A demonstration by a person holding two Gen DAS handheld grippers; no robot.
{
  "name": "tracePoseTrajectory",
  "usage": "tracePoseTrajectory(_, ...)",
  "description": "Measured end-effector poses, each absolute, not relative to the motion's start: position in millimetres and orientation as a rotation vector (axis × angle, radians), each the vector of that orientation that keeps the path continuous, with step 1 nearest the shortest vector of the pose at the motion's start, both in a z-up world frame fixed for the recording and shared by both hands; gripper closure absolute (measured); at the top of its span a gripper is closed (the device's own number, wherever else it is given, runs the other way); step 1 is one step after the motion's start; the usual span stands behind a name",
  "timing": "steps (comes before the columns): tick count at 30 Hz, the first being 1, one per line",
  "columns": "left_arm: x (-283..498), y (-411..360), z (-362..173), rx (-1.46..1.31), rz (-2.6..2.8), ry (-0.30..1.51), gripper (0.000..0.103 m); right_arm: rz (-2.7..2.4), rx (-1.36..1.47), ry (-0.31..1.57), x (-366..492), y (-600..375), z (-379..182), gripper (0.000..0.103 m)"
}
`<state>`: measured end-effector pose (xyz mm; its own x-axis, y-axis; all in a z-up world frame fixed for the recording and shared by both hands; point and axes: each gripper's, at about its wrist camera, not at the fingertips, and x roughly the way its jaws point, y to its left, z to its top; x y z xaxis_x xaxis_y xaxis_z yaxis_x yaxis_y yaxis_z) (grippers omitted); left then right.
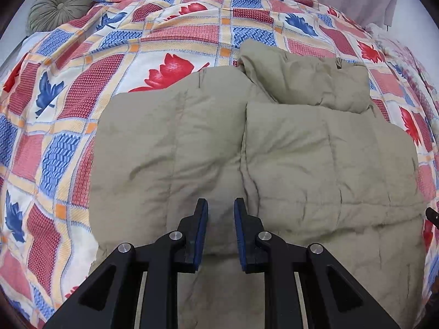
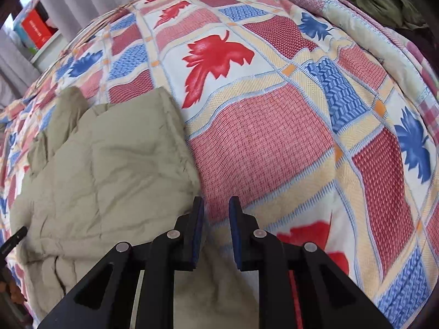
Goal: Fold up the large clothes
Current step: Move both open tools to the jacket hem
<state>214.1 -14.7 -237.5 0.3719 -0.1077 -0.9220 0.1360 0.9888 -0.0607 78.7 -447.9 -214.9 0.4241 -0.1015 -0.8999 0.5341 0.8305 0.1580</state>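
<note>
A large beige quilted jacket lies on the patterned bed cover, both side panels folded in to meet at the middle, its hood at the far end. My left gripper is open and empty, hovering over the jacket's near middle. In the right wrist view the jacket fills the left side. My right gripper is open and empty, just past the jacket's right edge, over the bed cover. The other gripper's tip shows at the left edge.
A round green cushion sits at the bed's far left corner. A dark green garment lies at the far right of the bed. A shelf with a red box stands beyond curtains.
</note>
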Motion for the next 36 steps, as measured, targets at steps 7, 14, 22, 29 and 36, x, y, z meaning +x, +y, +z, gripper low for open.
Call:
tracePoseTrajectory(7,163.6,9.2,-232.6,0.036,-0.140,1.241,0.082,-0.332,0.550,1.108,48.2,-424.3,-210.1,0.078)
tracePoseTrajectory(14,119.0,24.1,-226.9,0.042,-0.149,1.296,0.082,-0.294,0.612,1.153,18.6,-396.6,-205.8,0.063)
tracePoseTrajectory(22,73.2,41.0,-215.8,0.009,-0.155,1.370,0.081,-0.256,0.668,1.222,-19.7,-361.5,-197.9,0.056)
tracePoseTrajectory(29,39.4,58.9,-201.3,-0.047,-0.137,1.414,0.001,-0.241,0.711,1.277,-49.4,-337.8,-188.2,0.055)
tracePoseTrajectory(36,21.1,69.2,-193.0,-0.010,-0.109,1.452,0.001,-0.207,0.731,1.319,-68.0,-318.9,-177.9,0.055)
